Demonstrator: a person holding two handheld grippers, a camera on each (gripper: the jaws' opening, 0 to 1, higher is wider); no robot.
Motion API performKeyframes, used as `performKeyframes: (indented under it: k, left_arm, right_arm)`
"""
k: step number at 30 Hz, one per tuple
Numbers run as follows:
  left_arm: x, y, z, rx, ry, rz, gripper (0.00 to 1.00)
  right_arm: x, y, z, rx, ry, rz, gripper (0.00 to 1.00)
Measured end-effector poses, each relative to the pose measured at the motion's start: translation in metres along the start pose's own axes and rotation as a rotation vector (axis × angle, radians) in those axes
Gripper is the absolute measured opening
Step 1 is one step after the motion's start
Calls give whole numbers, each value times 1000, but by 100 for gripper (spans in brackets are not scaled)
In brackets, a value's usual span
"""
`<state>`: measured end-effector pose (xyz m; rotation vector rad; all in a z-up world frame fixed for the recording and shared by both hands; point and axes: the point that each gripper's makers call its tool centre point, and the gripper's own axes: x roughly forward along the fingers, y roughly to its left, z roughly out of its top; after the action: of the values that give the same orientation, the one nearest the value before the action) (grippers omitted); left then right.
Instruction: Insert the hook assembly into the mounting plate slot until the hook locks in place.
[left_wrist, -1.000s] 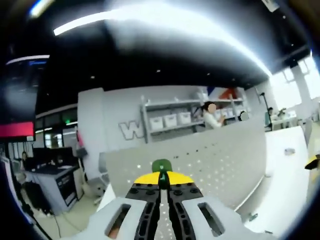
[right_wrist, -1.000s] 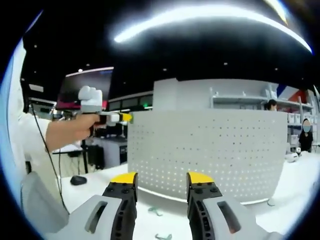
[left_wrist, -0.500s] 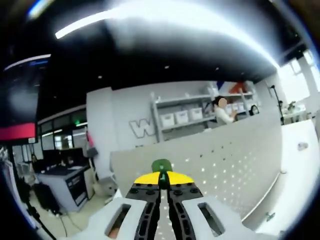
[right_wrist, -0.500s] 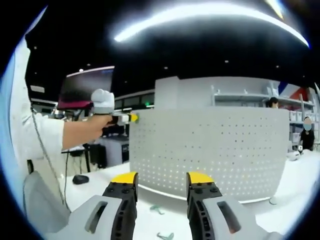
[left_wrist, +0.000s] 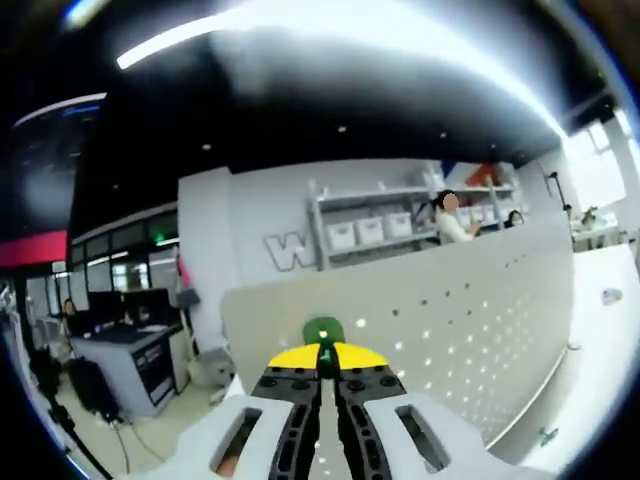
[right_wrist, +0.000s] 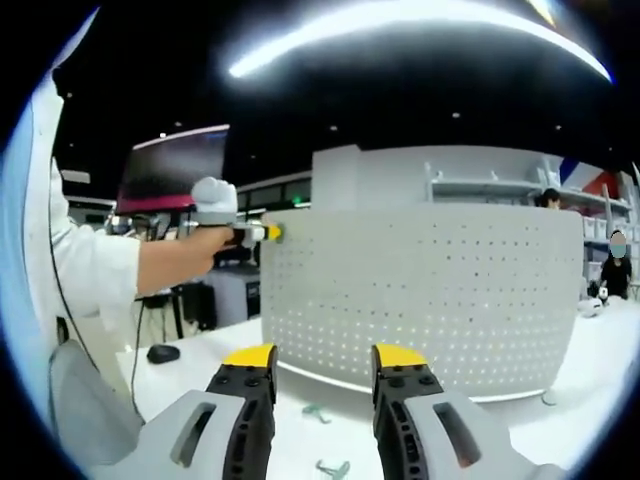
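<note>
Green hook (left_wrist: 323, 331) pinched tight in left gripper (left_wrist: 321, 362) jaws, just short of white pegboard plate (right_wrist: 420, 290), up near its top edge. Right gripper (right_wrist: 325, 358) gaping, holding nothing. More hooks (right_wrist: 316, 413) on table (right_wrist: 180, 372) at 6 o'clock.

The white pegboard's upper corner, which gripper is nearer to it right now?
Left. The left gripper, holding a green hook, is right at the pegboard's upper corner. The right gripper is open, low over the table in front of it.
</note>
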<state>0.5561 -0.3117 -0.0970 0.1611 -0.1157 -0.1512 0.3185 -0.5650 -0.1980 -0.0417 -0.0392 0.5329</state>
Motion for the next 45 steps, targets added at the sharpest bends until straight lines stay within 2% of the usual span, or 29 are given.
performKeyframes:
  k: [11,14,19,22,25,28,29,32,36,38,39,45]
  left_arm:
    - [2,-1,-4,15,-4,-2,3]
    - [4,-4,-4,85,-6,10,3]
    - [7,-4,-5,114,-11,20,4]
    - [8,-4,-4,199,-9,29,4]
    - [1,-9,-2,202,-13,27,4]
    - [-4,-13,-1,255,-19,28,4]
    - [-6,-14,0,245,-22,28,4]
    - [-9,-15,1,105,-40,8,5]
    - [-3,-7,-1,102,-27,4,5]
    - [-2,-7,-3,72,-23,-4,6]
    - [0,-1,-5,55,-18,-8,6]
    - [1,-4,-9,57,-1,-20,7]
  right_arm:
    - [-1,1,-2,-4,11,-1,36]
    - [-1,0,-3,-2,13,-3,36]
    - [-1,-1,-3,-1,13,-5,36]
    - [-1,-1,-3,-2,16,-4,36]
    - [-1,0,-4,-1,18,-3,36]
    - [0,0,-4,-4,20,-1,36]
    - [0,0,-4,-4,20,-1,36]
    - [0,0,-4,-1,19,-1,36]
    - [1,1,-4,-2,20,2,36]
    - [1,1,-4,-2,20,3,36]
    - [1,1,-4,-1,21,4,36]
    - [1,2,-5,-1,22,8,36]
